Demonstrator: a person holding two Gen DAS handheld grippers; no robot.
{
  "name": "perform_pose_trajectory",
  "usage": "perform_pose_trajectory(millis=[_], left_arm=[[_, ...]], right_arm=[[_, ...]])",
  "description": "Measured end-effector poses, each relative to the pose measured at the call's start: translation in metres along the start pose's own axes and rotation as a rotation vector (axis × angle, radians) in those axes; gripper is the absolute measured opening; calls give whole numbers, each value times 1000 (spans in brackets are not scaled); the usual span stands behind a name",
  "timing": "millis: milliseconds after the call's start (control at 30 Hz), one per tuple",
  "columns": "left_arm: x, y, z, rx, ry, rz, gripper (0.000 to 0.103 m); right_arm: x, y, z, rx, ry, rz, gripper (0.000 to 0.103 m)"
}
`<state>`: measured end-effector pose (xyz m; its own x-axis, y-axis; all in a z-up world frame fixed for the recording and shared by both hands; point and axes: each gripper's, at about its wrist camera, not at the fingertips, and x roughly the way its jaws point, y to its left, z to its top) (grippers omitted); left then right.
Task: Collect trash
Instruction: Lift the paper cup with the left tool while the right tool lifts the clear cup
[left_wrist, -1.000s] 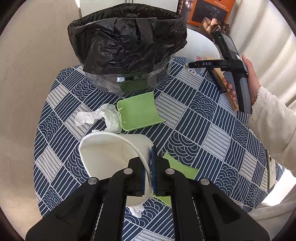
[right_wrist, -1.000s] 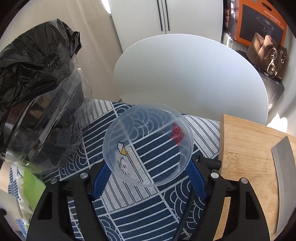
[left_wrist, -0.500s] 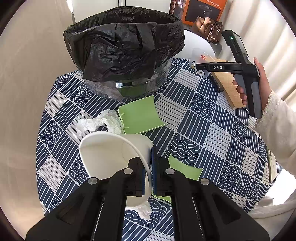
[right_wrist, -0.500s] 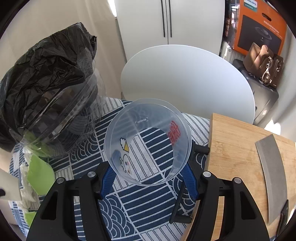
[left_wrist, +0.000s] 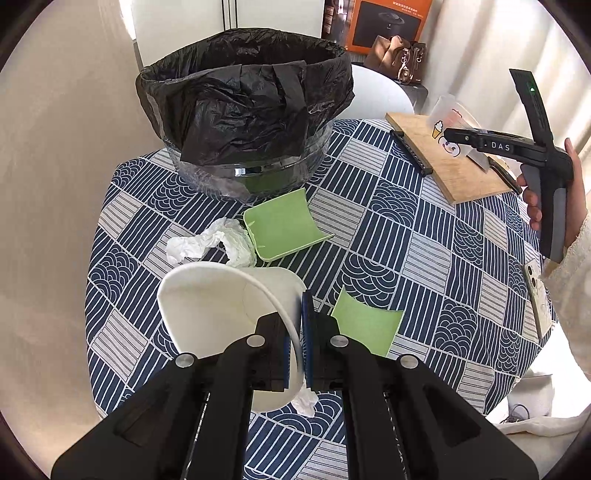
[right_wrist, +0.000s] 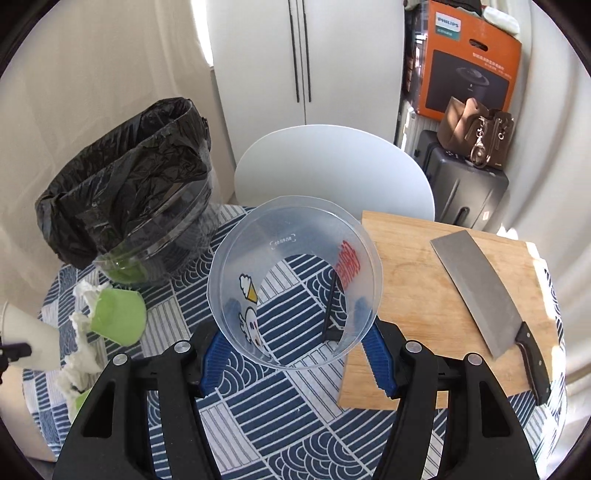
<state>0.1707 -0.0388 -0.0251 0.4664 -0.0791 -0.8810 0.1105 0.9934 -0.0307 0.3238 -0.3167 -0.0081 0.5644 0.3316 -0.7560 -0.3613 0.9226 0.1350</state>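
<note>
**Inspector:** Report the fingers first.

**Assistant:** The left gripper (left_wrist: 300, 332) has its fingers pinched together on the wall of a white paper cup (left_wrist: 221, 306), which lies tilted with its mouth away from the fingers. The right gripper (right_wrist: 295, 354) has its fingers clamped on either side of a clear plastic cup (right_wrist: 295, 280), mouth facing forward, held clear of the bench (right_wrist: 288, 406).

**Inspector:** Where must they go?

**Assistant:** Into the bin with the black bag (left_wrist: 243, 122), straight ahead of the left fingers and ahead-left of the right ones. In my judgement each cup should be carried above the rim before the grip is let go; the thin walls will buckle if squeezed harder, so hold steady pressure.

**Inspector:** Anything else nearby?

**Assistant:** Just ahead of the left fingers lie a crumpled tissue (left_wrist: 210, 242) and a curved green scrap (left_wrist: 284, 227), both between the fingers and the bin; a flat green scrap (left_wrist: 365, 325) sits just right of them. Right of the right fingers, a cutting board (right_wrist: 436, 295) carries a cleaver (right_wrist: 476, 284).

**Inspector:** Obstructions?

**Assistant:** The two grippers converge on one opening, so I would go one at a time. The cleaver is well aside of that path.
</note>
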Motion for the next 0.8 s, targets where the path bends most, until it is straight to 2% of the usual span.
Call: perform_pose_trajectory(millis=[333, 533, 700, 800], left_arm=[[-15, -6, 0, 43, -12, -19, 6], [-25, -12, 9, 38, -28, -11, 6], [-42, -16, 29, 25, -53, -14, 6], [-49, -17, 41, 13, -67, -24, 6]], right_arm=[[-72, -4, -44, 46, -47, -66, 60], [-96, -11, -64, 47, -69, -65, 60], [-106, -12, -76, 10, -89, -104, 60], [-111, -9, -80, 12, -101, -98, 60]])
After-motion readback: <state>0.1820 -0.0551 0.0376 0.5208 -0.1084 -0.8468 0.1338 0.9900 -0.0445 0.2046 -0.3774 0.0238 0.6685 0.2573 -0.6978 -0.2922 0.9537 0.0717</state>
